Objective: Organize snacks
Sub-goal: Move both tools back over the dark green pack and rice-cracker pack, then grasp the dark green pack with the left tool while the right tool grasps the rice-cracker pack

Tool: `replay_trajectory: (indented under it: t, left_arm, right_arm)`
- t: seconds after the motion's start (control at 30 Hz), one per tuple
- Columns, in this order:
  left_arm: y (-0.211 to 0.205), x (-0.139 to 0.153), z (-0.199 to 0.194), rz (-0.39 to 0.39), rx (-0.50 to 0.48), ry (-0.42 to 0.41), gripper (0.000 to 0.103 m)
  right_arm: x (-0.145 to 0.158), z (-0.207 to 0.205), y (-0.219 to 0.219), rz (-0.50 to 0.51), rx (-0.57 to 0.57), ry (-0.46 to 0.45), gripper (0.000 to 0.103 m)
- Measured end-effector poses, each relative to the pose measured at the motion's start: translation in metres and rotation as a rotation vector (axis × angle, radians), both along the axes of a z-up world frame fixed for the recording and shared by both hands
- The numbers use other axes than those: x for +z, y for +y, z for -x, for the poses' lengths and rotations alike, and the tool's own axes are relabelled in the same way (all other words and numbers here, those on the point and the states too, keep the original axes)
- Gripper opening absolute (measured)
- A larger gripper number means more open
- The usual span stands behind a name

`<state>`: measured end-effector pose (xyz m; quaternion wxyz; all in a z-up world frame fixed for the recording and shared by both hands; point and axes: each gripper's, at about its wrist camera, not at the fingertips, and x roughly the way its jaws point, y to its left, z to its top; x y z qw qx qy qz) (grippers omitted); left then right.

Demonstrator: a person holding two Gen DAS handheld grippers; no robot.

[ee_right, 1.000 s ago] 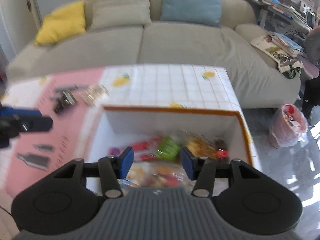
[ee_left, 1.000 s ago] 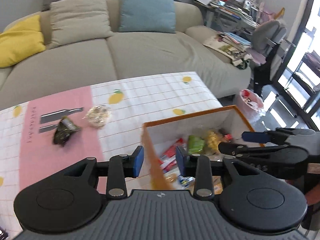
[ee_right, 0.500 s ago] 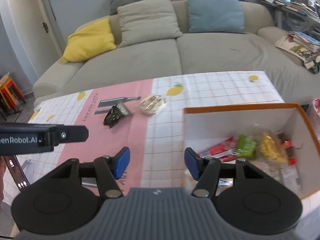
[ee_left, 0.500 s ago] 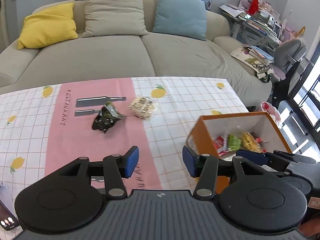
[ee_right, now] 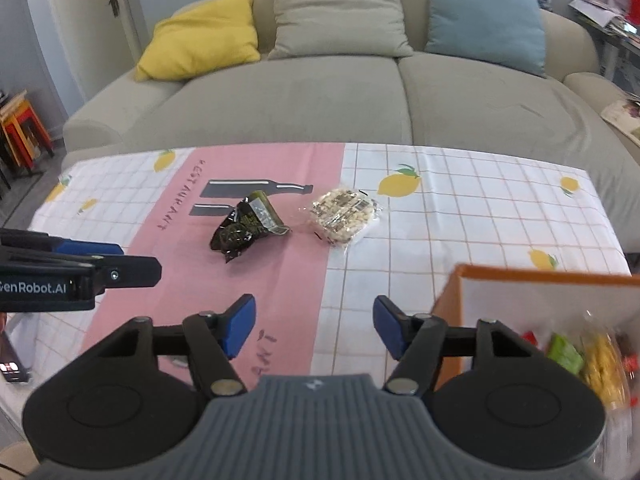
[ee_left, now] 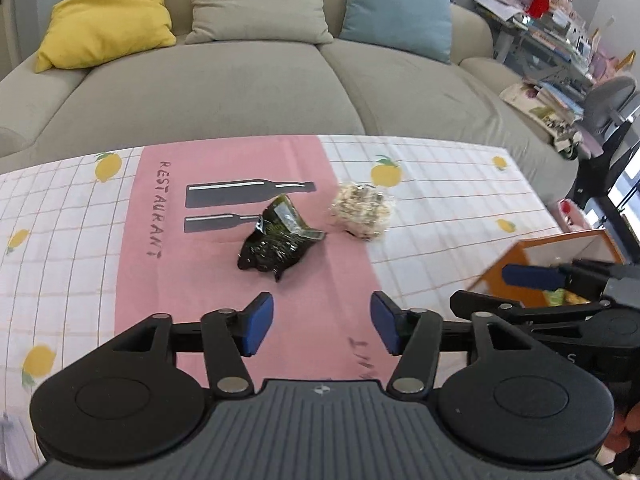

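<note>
A crumpled black and green snack packet lies on the pink stripe of the tablecloth. Beside it on the right lies a clear packet of pale nut snack. My left gripper hovers above the cloth, short of both packets; its jaws are opening and nothing is between them. My right gripper is likewise short of them, jaws opening and empty. An orange box holding several snacks stands at the right.
The table carries a white checked lemon cloth with a pink stripe. A beige sofa with yellow, beige and blue cushions lies behind. A phone rests at the left table edge. Cluttered shelves stand far right.
Both grippers have swung left, away from above the orange box toward the two loose packets, and dropped lower. Their jaws stand wider than before.
</note>
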<state>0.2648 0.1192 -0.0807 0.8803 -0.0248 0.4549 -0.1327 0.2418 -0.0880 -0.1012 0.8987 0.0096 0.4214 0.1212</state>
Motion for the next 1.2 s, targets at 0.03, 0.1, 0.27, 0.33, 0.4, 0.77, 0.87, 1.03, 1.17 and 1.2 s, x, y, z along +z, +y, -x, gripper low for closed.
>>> replay_trajectory:
  t: [0.03, 0.1, 0.27, 0.33, 0.4, 0.77, 0.87, 1.03, 1.17, 1.2]
  left_arm:
    - [0.0, -0.004, -0.007, -0.007, 0.001, 0.007, 0.069]
    - [0.0, -0.012, -0.021, -0.023, 0.001, 0.011, 0.069]
    - [-0.002, -0.029, -0.046, -0.063, -0.018, 0.003, 0.074]
    - [-0.002, -0.036, -0.054, -0.067, -0.027, 0.0, 0.076]
    - [-0.003, -0.043, -0.06, -0.074, -0.04, 0.0, 0.077]
    - [0.008, -0.091, -0.088, -0.055, -0.087, -0.017, 0.081]
    - [0.006, -0.097, -0.094, -0.059, -0.099, -0.028, 0.082]
    - [-0.001, -0.105, -0.103, -0.081, -0.097, -0.036, 0.084]
    - [-0.003, -0.114, -0.108, -0.087, -0.082, -0.022, 0.084]
    - [-0.003, -0.115, -0.109, -0.093, -0.074, -0.028, 0.082]
  right_arm:
    - [-0.004, -0.008, 0.003, 0.01, 0.008, 0.003, 0.068]
    - [-0.013, -0.023, 0.008, 0.035, 0.023, 0.013, 0.071]
    - [-0.036, -0.057, 0.018, 0.08, 0.049, 0.044, 0.071]
    - [-0.043, -0.067, 0.022, 0.099, 0.064, 0.051, 0.072]
    - [-0.051, -0.077, 0.026, 0.114, 0.073, 0.056, 0.08]
    - [-0.093, -0.117, 0.027, 0.118, 0.032, 0.156, 0.079]
    - [-0.1, -0.12, 0.029, 0.121, 0.037, 0.168, 0.08]
    - [-0.111, -0.121, 0.031, 0.131, 0.041, 0.192, 0.079]
    - [-0.115, -0.123, 0.03, 0.132, 0.038, 0.191, 0.08]
    - [-0.115, -0.123, 0.029, 0.133, 0.04, 0.188, 0.08]
